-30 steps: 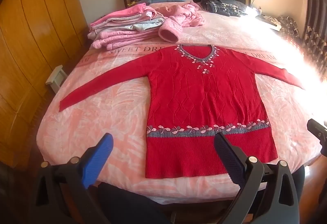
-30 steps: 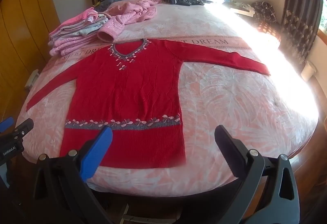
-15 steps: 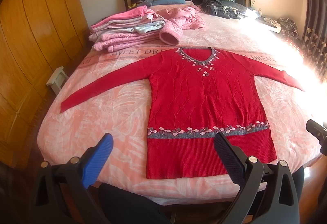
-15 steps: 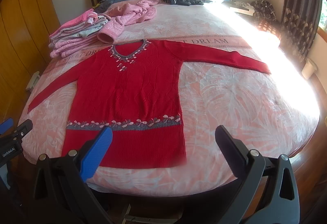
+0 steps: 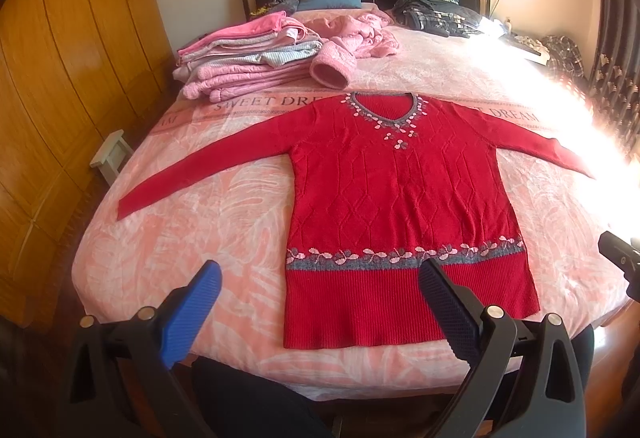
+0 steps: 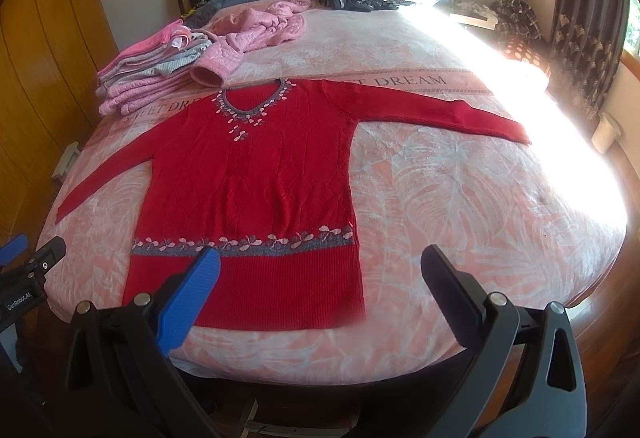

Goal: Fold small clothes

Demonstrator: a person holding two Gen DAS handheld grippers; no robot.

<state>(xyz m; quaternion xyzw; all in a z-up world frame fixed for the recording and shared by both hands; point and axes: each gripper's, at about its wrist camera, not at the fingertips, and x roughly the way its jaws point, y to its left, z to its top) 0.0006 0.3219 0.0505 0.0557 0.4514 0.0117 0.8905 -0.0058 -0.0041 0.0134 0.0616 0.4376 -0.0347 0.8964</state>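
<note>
Near the bed's [image 5: 224,238] foot edge, both grippers [image 5: 320,278] [image 6: 320,270] hang released before the flat red sweater [image 5: 400,206].

Matt knitted red sweater [image 5: 400,206]

You have open bedspread [image 6: 460,198] on both sides of the sweater [image 5: 400,198] and along its hem. Beyond the collar, the folded pile [image 5: 248,66] and pink jacket [image 5: 352,38] crowd the left.
</note>
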